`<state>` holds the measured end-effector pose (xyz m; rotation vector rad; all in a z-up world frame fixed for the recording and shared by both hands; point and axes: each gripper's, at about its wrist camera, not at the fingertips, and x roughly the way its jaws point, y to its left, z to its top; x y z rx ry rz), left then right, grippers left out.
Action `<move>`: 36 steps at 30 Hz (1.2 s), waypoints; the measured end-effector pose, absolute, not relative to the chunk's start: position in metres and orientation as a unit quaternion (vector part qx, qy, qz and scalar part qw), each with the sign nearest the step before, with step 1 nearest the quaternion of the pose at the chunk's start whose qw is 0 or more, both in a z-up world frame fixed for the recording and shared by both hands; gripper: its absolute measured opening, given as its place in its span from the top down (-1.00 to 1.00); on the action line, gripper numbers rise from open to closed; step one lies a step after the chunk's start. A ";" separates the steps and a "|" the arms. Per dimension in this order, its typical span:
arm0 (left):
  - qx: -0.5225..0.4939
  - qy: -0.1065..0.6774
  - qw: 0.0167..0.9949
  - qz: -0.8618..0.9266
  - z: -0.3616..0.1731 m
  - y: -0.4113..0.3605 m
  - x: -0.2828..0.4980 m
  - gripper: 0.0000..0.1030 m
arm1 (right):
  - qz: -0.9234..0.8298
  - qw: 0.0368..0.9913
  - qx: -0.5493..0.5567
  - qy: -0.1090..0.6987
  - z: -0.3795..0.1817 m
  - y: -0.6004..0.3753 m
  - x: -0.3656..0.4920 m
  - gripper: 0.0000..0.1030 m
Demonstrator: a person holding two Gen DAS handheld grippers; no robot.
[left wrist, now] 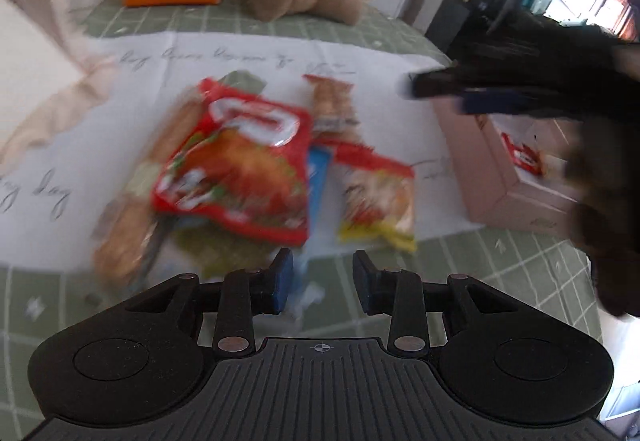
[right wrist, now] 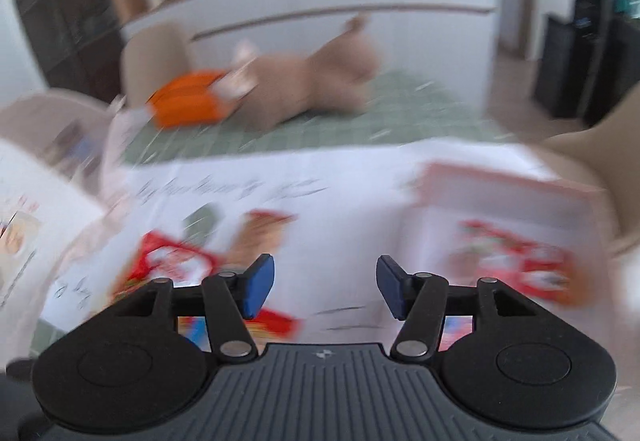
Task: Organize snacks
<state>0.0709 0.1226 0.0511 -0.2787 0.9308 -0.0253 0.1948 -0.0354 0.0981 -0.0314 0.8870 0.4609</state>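
A: In the left wrist view, what is being shown?

B: A heap of snack packets is being shown on a white paper sheet (left wrist: pixel 248 53) laid over the green checked tablecloth (left wrist: pixel 520 257). A large red bag (left wrist: pixel 236 169) is lying on top of the heap, with a red-and-yellow packet (left wrist: pixel 378 201) just beside it and a biscuit pack (left wrist: pixel 332 101) behind. The left gripper (left wrist: pixel 322 281) is being held low at the near edge of the heap, its jaws standing moderately apart with nothing between them. A pink box (left wrist: pixel 504 177) is sitting to the right, with one red packet (left wrist: pixel 522 157) already inside (its label is too blurred to be read). The right gripper (left wrist: pixel 440 89) is being seen over the box's near corner; its jaws cannot be judged from this side.

A: And in the right wrist view?

B: Everything is being smeared by motion. The right gripper (right wrist: pixel 326 287) is being carried with its jaws wide and empty, above the paper between the heap and the pink box (right wrist: pixel 508 185). A plush toy (right wrist: pixel 316 81) and an orange pouch (right wrist: pixel 188 105) are lying well behind.

A: How is the step best being handled?

B: By judgement, another packet is being fetched. A crimped edge should be pinched rather than the puffed middle, since slippery film is likely being dealt with. One packet alone should be lifted, so that neighbours are not being dragged along, and the box should be cleared at its wall before release.
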 end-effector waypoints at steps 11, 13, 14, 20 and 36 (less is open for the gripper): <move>-0.178 0.455 0.873 -0.003 0.047 0.146 0.031 0.28 | 0.200 0.855 -0.102 0.468 0.034 0.055 0.228 0.28; -0.189 0.455 0.870 0.003 0.046 0.151 0.030 0.28 | 0.214 0.849 -0.119 0.468 0.036 0.046 0.209 0.29; -0.192 0.454 0.870 0.005 0.046 0.152 0.029 0.26 | 0.217 0.847 -0.124 0.470 0.038 0.039 0.200 0.30; -0.181 0.445 0.877 -0.004 0.054 0.151 0.021 0.20 | 0.224 0.834 -0.116 0.490 0.045 -0.017 0.147 0.31; -0.145 0.465 0.868 -0.095 0.054 0.083 0.021 0.20 | 0.268 0.830 -0.110 0.477 0.075 -0.118 0.003 -0.43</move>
